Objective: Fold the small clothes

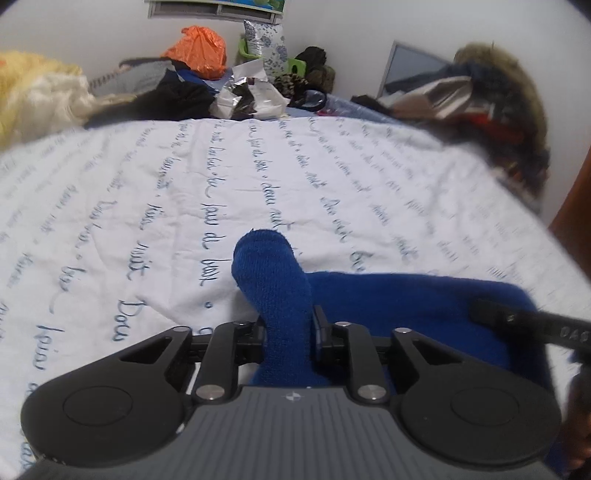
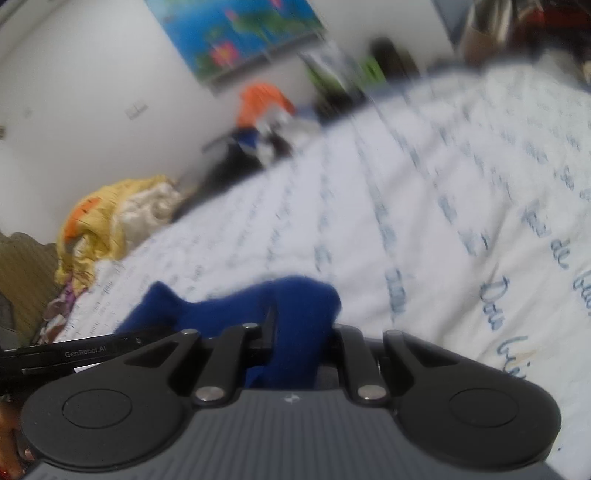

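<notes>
Green basket (image 1: 246, 51): stands at the far edge of the bed against the wall; a blue-flowered white bag (image 1: 271, 44) rises out of it, and what else it holds is too small to tell.
Orange plastic bag (image 1: 199, 50): sits bulging on the heap of dark clothes (image 1: 177, 94) left of the basket; its contents are hidden.
Torn foil packaging (image 1: 247, 96): lies open in front of the basket, something dark inside it.
Blue garment (image 1: 388, 314): a thick, fuzzy knit piece lying on the near part of the white bedspread (image 1: 184, 184) printed with blue script; one narrow end of it stands up out of the left tool's fingers.
Left gripper (image 1: 290, 332): low over the bedspread, pointing toward the far wall, fingers closed tightly on that upright end of the garment.
Right gripper (image 2: 295, 343): just beside the left one, tilted so the bed slopes across its view, fingers drawn in on a bunched fold of the same garment; its black finger shows at the right edge of the left wrist view, resting on the blue cloth.
Yellow bedding (image 2: 110, 218): crumpled at the left side of the bed.
Picture (image 2: 236, 33): blue, with pink flowers, on the wall above the clutter.
</notes>
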A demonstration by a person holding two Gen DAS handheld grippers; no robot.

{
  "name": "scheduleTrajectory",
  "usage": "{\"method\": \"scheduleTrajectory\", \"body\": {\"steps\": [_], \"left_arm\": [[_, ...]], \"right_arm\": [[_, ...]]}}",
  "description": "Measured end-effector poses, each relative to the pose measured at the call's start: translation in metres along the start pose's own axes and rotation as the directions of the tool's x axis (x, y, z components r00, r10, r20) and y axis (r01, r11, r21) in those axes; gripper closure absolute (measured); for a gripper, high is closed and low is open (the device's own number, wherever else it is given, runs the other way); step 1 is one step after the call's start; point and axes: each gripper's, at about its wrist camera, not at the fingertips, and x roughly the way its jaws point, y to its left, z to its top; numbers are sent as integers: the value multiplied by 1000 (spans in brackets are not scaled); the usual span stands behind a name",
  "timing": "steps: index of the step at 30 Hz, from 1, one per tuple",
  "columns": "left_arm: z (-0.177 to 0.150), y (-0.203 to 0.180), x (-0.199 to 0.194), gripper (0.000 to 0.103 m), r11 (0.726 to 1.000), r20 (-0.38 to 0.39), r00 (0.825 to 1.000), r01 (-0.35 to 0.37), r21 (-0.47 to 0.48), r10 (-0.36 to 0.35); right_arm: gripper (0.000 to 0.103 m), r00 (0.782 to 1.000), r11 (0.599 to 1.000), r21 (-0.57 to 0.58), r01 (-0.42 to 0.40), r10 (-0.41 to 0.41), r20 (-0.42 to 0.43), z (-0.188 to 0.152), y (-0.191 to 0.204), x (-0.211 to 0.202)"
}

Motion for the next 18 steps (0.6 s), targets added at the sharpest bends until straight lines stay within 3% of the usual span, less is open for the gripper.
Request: {"method": "scheduleTrajectory", "body": {"steps": [2, 4, 6, 12, 18], "left_arm": [[-3, -4, -2, 68, 998, 15, 999, -50, 24, 50], [-6, -5, -6, 58, 997, 22, 997, -77, 32, 76], [-7, -4, -11, 51, 996, 26, 997, -79, 28, 79], [-7, 1, -29, 24, 996, 50, 995, -91, 1, 91], [-14, 0, -55, 15, 994, 77, 991, -112, -3, 112]], "right_arm": [[78, 999, 999, -10, 35, -35, -4, -4, 0, -1], [53, 997, 996, -31, 81, -80, 20, -8, 3, -10], [41, 993, 992, -60, 108, -105, 60, -13, 7, -23], [41, 992, 988, -103, 113, -107, 66, -32, 21, -59], [41, 996, 976, -199, 93, -90, 23, -64, 44, -76]]}}
